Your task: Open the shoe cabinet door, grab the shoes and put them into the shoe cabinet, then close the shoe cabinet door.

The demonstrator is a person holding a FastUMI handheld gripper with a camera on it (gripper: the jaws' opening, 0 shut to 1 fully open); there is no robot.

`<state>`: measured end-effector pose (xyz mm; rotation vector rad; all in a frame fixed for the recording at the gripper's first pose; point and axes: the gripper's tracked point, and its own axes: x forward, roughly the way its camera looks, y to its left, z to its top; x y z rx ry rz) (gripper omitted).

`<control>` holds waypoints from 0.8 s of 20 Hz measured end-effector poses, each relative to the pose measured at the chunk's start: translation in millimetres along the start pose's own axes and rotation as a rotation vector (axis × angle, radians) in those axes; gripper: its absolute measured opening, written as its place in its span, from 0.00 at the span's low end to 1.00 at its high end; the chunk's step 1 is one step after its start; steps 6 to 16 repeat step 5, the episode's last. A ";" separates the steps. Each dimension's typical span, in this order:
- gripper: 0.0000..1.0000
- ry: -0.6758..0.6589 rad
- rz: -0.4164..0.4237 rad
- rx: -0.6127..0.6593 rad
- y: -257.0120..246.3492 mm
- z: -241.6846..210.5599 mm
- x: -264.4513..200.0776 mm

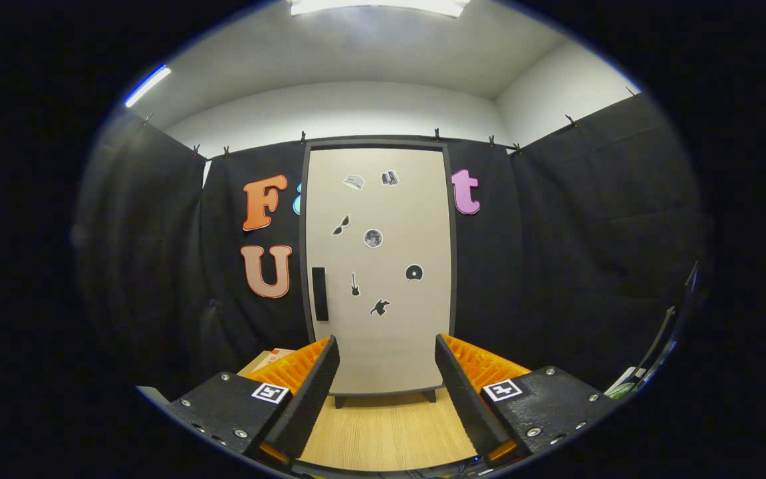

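Gripper view faces a booth hung with black cloth [157, 266] under a white ceiling with strip lights [376, 6]. Left to right: a dark handle [320, 294] on the shoe cabinet door [383, 199], which is closed and dotted with small stickers. The cabinet stands on a light wooden tabletop [386, 432]. The gripper [387, 362] is spread wide, holding nothing, its fingers framing the door's lower part.

The pale wood-grain surface [389, 432] carries a tall beige shoe cabinet with a closed door [380, 266], standing upright on short dark feet at its far edge. Flat cardboard-coloured items [270, 359] lie toward the far left corner, partly hidden.
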<state>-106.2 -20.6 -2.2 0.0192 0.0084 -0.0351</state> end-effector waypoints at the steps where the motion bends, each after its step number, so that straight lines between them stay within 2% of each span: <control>1: 0.91 -0.001 -0.003 0.007 -2.2 -0.4 0.6; 16: 0.91 0.019 -0.005 0.018 -7.1 -8.9 5.1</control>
